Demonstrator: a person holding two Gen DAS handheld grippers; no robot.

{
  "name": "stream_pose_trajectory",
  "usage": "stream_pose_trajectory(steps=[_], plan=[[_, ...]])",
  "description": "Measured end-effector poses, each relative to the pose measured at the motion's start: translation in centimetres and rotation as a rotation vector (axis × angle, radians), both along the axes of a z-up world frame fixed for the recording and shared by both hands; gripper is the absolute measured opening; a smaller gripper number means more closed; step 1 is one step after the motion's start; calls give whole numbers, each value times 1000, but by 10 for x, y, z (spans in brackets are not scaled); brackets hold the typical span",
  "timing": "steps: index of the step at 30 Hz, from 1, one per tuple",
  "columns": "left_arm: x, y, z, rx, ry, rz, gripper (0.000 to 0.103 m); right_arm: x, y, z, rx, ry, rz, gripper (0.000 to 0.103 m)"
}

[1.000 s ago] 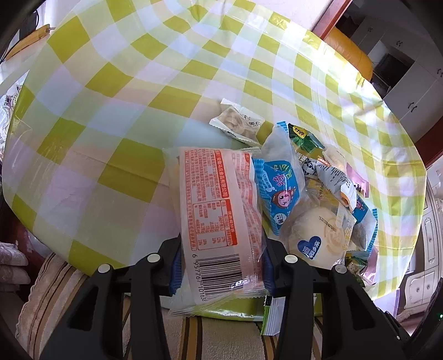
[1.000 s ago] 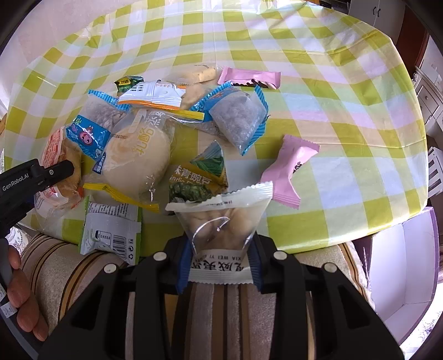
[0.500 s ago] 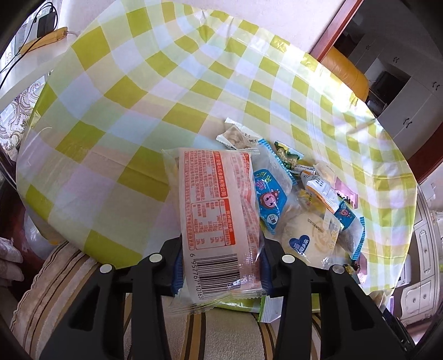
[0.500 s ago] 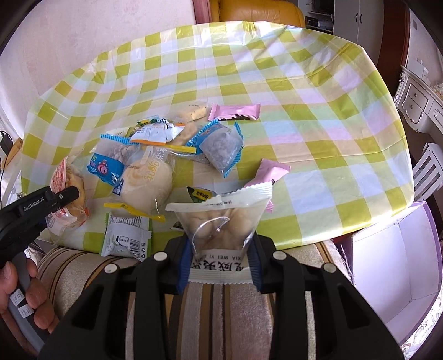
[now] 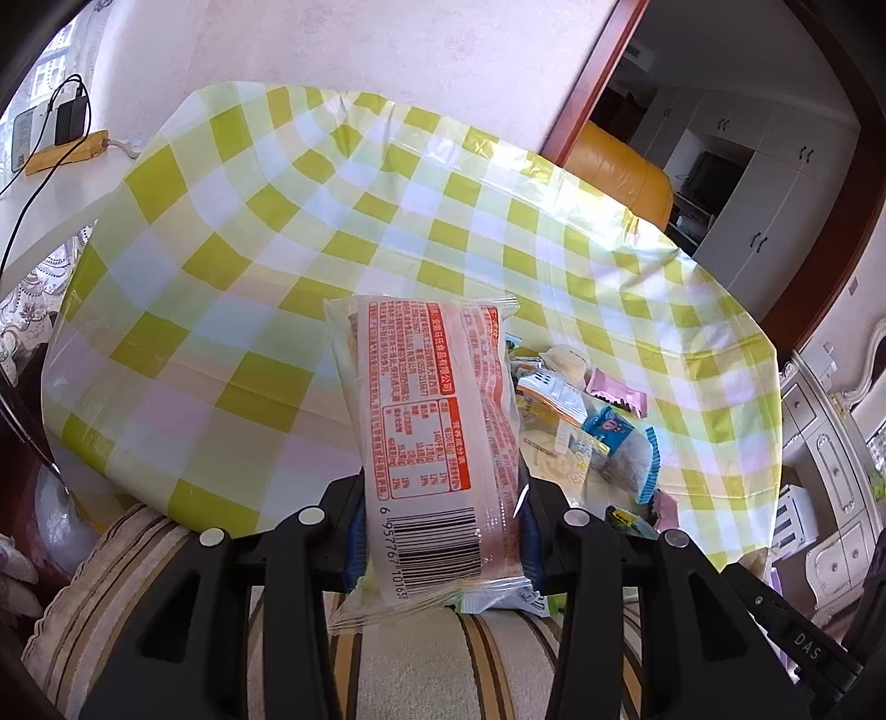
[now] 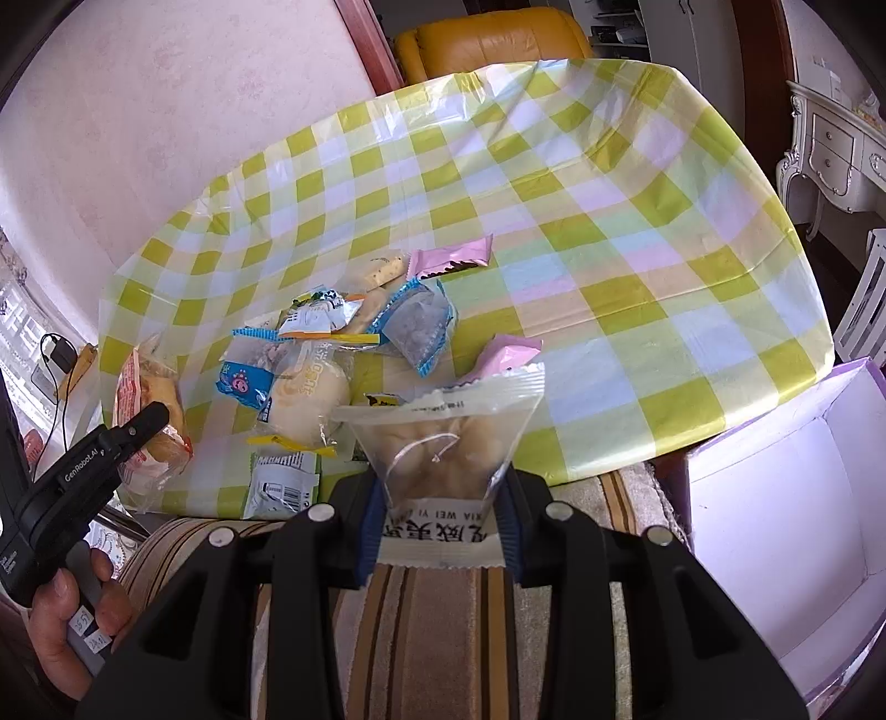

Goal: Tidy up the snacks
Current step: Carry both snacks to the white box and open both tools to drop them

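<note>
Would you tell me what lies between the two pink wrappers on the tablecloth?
Only bare checked tablecloth: the right wrist view shows nothing between the far pink wrapper and the near pink wrapper.

Snack pile [image 5: 581,421]: largely hidden behind the orange-printed packet [image 5: 437,421].
White box [image 6: 786,498]: beside the counter [image 6: 554,194], cut off by the frame edge.

Green-and-white checked cloth [image 6: 637,232] covers the worktop. A yellow leather chair [image 6: 493,39] stands at its far edge, striped upholstery [image 6: 437,637] sits near the camera. Far left, a charger with a black cable [image 5: 69,119] is plugged into a yellow power strip [image 5: 66,152]. White cabinets [image 5: 775,183] stand beyond the doorway.
</note>
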State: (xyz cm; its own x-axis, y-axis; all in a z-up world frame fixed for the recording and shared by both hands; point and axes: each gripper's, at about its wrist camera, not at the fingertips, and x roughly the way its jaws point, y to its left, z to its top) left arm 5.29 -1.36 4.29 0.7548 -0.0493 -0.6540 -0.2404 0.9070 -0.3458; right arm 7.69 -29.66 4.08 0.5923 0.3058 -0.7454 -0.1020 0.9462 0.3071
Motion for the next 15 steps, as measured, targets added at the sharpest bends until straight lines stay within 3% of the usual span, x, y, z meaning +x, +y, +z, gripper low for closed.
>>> stream_pose_trajectory(steps=[6,15], plan=[[-3,-26,6,9,9,-86,41,-5,-31,3,27,13,-47,35],[4,-123,8,-25,49,-390,42,-19,-127,-13,45,80,-244,35]])
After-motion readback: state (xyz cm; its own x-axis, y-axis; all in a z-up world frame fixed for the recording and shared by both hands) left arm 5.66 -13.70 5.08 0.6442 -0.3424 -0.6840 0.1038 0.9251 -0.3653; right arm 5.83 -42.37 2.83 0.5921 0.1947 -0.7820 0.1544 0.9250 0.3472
